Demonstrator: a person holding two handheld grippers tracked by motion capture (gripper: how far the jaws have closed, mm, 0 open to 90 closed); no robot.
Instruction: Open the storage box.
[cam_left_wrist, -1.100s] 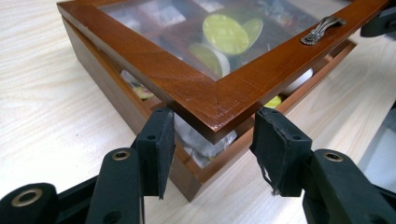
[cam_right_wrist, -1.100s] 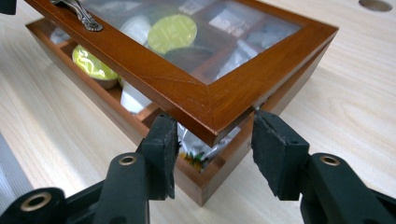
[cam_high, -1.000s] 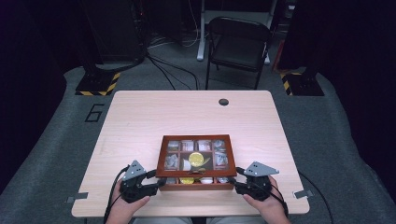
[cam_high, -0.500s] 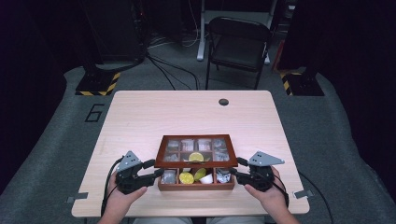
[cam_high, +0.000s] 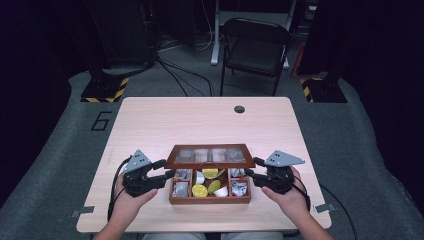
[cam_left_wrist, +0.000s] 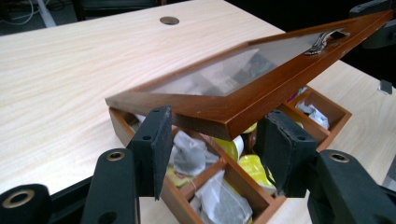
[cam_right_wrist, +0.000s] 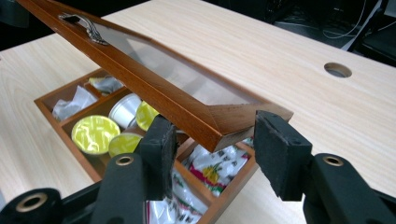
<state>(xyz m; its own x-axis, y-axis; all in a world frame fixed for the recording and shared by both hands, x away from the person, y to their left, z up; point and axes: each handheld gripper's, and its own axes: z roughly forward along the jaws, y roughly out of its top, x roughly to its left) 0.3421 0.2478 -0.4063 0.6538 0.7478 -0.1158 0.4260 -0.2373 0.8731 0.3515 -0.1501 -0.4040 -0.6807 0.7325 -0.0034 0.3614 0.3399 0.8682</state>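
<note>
Lifting a glass-paned wooden lid (cam_high: 212, 156) with a small metal handle (cam_left_wrist: 326, 38), hinged at the far edge of the compartmented wooden box (cam_high: 210, 199) near the table (cam_high: 200, 120)'s front edge. Left tool (cam_left_wrist: 215, 140) and right tool (cam_right_wrist: 212, 144) each clamped on a front lid corner. Raised higher than a second ago, when nearly flat. Two tools, one box, several yellow-topped pods (cam_right_wrist: 93, 133) and grey sachets (cam_left_wrist: 189, 154) inside.

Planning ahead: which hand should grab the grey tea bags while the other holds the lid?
Left: the left gripper sits beside the grey tea bags, while the right gripper grips the lid at the opposite corner.
</note>
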